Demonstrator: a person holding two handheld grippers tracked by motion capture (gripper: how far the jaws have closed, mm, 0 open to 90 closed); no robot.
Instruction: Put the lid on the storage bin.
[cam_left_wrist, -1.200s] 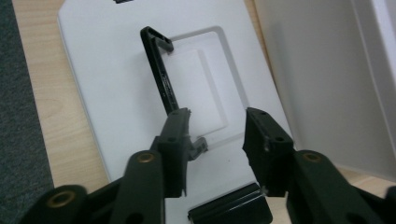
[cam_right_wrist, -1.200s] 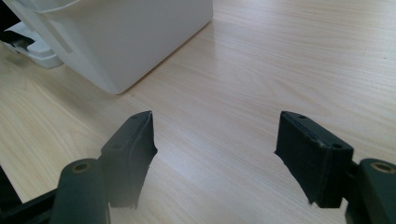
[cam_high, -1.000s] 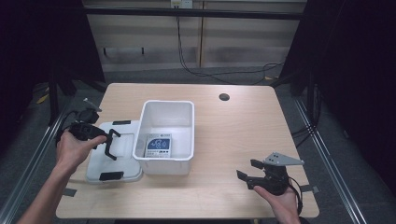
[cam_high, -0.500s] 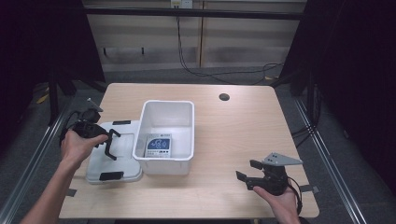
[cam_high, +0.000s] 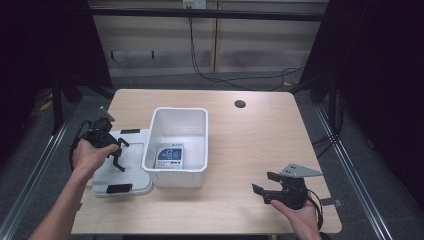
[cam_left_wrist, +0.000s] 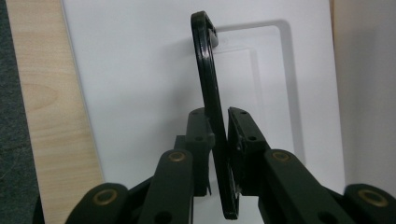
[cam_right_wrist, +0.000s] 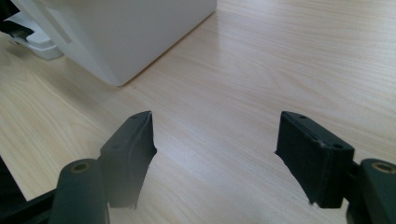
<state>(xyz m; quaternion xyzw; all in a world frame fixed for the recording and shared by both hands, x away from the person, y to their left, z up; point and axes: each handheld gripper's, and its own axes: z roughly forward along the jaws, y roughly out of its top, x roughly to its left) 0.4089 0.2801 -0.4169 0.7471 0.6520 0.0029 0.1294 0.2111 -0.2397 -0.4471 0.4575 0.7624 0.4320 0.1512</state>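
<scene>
The left tongs (cam_left_wrist: 219, 140) have just been closing and now pinch a black latch clip (cam_left_wrist: 210, 93) (seen edge-on, standing up from the lid) over the white lid (cam_high: 131, 157), which lies flat on the worktop (cam_high: 260, 145) just beside the white bin (cam_high: 177, 142). The right tongs (cam_right_wrist: 215, 154) are spread with nothing between them, low over bare worktop near the front right corner, well apart from the bin.

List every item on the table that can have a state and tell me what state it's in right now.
White bin: open, uncovered, a printed packet lying flat inside.
Lid: off the bin, flat on the table beside it.
Black clip: raised off the lid, pinched edge-on.
Left tongs: just closed on the black clip.
Right tongs: open, empty, above bare table.
</scene>
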